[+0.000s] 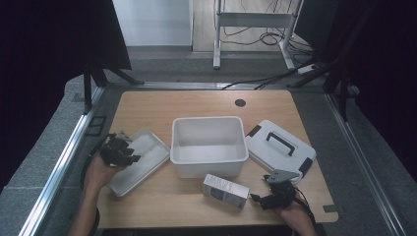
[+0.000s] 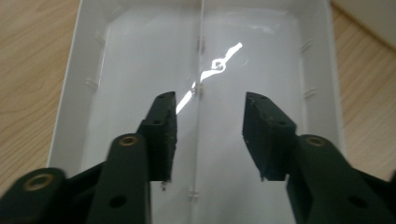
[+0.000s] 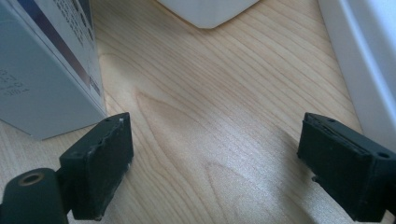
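My left gripper [image 1: 119,149] hovers over the near-left end of a shallow white tray [image 1: 142,162] at the table's left. In the left gripper view its jaws [image 2: 209,119] stand open above the tray's glossy floor [image 2: 140,60], with nothing between them. My right gripper [image 1: 265,198] rests low at the front right, just right of a small grey-and-white carton [image 1: 225,191]. It is open wide over bare wood [image 3: 215,135], with the carton [image 3: 42,70] beside its left jaw.
A deep white bin [image 1: 209,123] stands at the table's middle, its corner [image 3: 210,11] ahead of the right gripper. A white lid with a black handle [image 1: 280,142] lies to the right, its edge [image 3: 369,56] near the right jaw. A cable hole [image 1: 240,103] sits at the back.
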A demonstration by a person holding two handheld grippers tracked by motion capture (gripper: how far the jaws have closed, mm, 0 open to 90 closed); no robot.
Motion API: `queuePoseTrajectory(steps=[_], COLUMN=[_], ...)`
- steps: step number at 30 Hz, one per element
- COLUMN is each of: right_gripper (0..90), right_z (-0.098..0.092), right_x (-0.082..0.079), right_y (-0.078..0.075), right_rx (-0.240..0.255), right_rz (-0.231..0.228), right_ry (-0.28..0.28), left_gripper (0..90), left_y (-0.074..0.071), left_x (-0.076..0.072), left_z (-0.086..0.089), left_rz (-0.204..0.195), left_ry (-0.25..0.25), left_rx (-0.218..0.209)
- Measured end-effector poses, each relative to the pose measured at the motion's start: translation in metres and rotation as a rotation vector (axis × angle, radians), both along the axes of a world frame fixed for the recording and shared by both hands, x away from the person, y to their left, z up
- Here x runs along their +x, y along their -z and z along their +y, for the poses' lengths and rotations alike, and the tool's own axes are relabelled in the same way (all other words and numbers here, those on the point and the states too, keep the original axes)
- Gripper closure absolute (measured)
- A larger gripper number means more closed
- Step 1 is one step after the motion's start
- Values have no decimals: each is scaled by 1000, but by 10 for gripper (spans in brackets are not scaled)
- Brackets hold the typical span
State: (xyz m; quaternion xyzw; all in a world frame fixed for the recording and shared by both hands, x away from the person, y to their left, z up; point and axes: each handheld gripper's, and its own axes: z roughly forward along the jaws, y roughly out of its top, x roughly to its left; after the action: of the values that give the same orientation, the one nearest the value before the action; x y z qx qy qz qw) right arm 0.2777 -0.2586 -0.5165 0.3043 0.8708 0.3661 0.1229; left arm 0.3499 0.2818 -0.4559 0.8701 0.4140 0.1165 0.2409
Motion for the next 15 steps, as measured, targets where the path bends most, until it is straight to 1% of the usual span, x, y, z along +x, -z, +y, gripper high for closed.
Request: queuePoseTrajectory(steps=[1,2,7,8,12,14,15], right_gripper=[98,94,84,84,88,107,126], right_z=[0,0,1,1,1,0,0], right_x=[0,0,0,0,0,0,0], right_y=[0,0,0,0,0,0,0], right_rx=[-1,-2,-2,-3,-3,0,6], right_rz=[0,0,3,2,2,0,0], right_ry=[-1,-3,-7,-7,-7,-11,-13], left_gripper=[508,473,288,271,171,130,117], left_y=[-2,-4,-8,-8,-5,-3,-2], left_x=[-4,-6,-23,-28,-43,-50,-54], left_z=[-3,-4,-17,-22,-36,-44,-48], left_rz=[-20,-25,-53,-60,-69,-82,-86], left_ry=[-7,-3,4,10,28,41,49], left_rx=[-8,-10,-80,-96,-113,-113,-122])
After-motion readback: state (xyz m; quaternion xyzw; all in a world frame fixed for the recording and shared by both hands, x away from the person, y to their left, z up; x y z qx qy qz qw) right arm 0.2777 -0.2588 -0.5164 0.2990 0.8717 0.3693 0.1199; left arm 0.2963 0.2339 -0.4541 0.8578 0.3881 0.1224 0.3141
